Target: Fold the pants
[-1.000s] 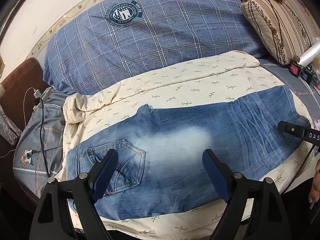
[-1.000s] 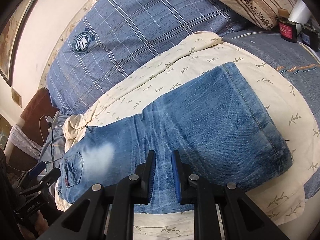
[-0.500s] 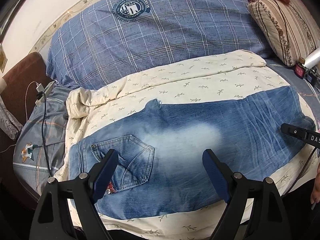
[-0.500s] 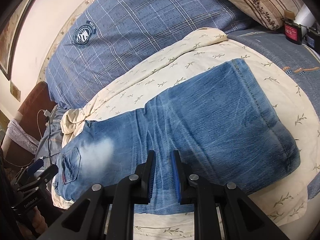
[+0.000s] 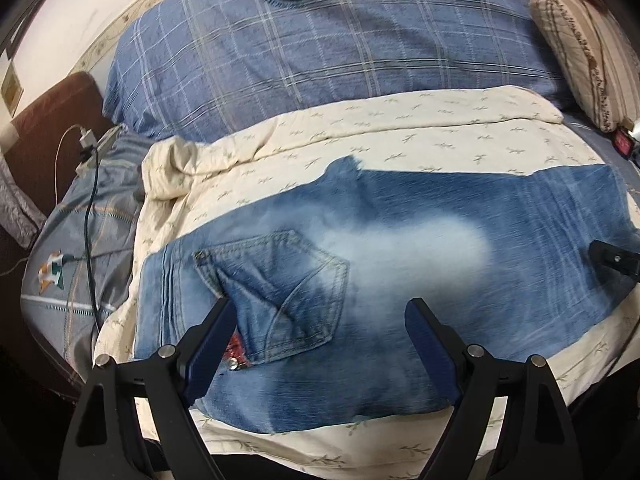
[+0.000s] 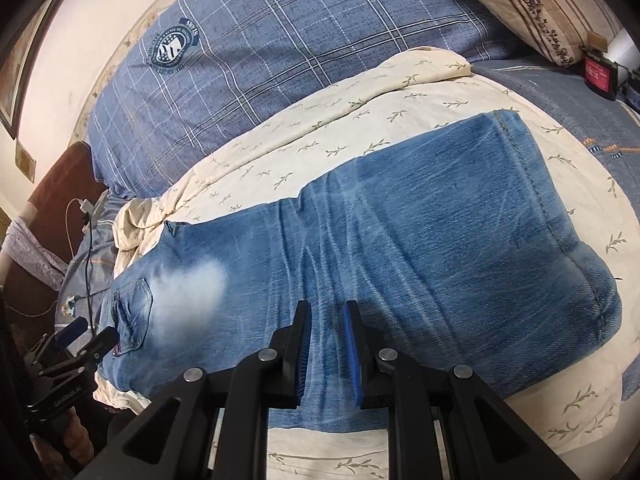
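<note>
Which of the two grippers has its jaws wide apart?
The left gripper, above the back pocket of the jeans. Its jaws stand wide apart, while the right gripper shows only a narrow gap and holds nothing.

plaid duvet point(image 5: 320, 68), cream sheet point(image 5: 440, 136), striped pillow point(image 5: 580, 52)

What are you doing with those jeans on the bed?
A person is folding a pair of blue jeans that lie flat on a cream blanket on the bed, using a gripper in each hand. The left gripper hovers with its jaws wide open over the waist end, near the back pocket. The right gripper has its jaws nearly together over the legs and holds nothing. The leg end already looks folded over once.
</note>
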`<state>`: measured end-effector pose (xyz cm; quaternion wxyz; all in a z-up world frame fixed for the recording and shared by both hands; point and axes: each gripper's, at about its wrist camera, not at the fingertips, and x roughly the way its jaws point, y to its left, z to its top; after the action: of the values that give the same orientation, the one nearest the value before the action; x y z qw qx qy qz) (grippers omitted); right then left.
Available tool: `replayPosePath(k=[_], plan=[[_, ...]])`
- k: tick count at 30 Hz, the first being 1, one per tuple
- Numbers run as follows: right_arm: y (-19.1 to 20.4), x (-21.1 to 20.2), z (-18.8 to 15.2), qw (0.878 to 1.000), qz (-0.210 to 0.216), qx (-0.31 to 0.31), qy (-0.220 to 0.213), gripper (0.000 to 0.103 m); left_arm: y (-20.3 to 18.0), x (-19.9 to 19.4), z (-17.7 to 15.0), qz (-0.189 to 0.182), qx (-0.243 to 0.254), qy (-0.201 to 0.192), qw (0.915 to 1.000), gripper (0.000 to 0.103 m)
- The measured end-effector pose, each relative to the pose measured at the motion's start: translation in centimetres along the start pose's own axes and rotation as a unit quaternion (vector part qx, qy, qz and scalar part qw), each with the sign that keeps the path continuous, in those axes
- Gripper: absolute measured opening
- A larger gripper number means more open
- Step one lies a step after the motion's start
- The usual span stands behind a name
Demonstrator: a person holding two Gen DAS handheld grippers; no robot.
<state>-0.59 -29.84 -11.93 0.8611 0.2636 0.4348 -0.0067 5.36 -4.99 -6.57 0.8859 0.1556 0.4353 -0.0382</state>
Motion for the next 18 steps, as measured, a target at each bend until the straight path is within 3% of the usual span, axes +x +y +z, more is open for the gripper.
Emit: replayPosePath(k=[18], plan=[[6.2,2.7,-1.8,0.993,0.025,-0.106,0.038,0.019,4.3,2.8,-1.0,0.014,-0.054,0.028,0.998,0.087]])
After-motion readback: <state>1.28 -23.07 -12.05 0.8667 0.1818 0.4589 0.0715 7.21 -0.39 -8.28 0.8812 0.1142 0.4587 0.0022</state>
